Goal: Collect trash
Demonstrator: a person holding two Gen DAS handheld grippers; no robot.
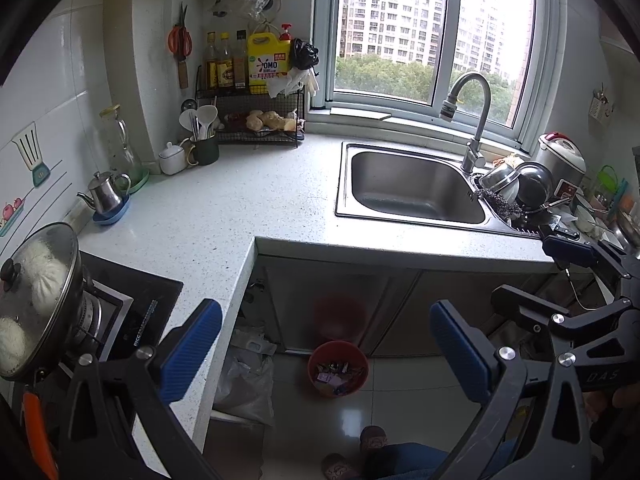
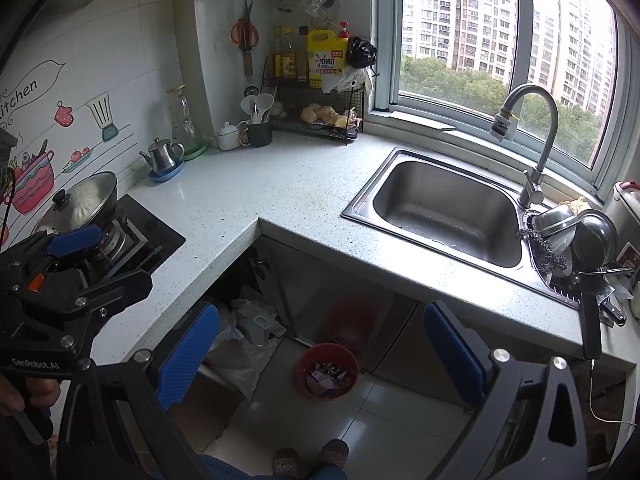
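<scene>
Both jaws wide open, empty: left gripper (image 1: 326, 354), right gripper (image 2: 320, 354). Risk: tipping red bin (image 1: 338, 368) on approach, spilling trash across floor.

A home kitchen is shown. An L-shaped pale speckled stone worktop (image 2: 248, 196) is fitted around a rectangular stainless-steel sink (image 2: 448, 212) with a curved steel tap (image 2: 536, 148) behind it. To the right of the sink, steel bowls and pans (image 2: 576, 236) are stacked to dry. To its left, a black wire rack (image 2: 316, 96) is loaded with oil bottles and a yellow detergent jug (image 2: 326, 58). Further left of the sink, a lidded steel wok (image 2: 80, 204) is set on a black glass gas hob (image 2: 148, 240). A sticker reading "Kitchen" (image 2: 20, 96) is fixed to the white tiled wall. Below the sink, a round red waste bin (image 2: 327, 372) is placed on the tiled floor. Apartment towers are seen through the window (image 2: 500, 40) behind the sink.
</scene>
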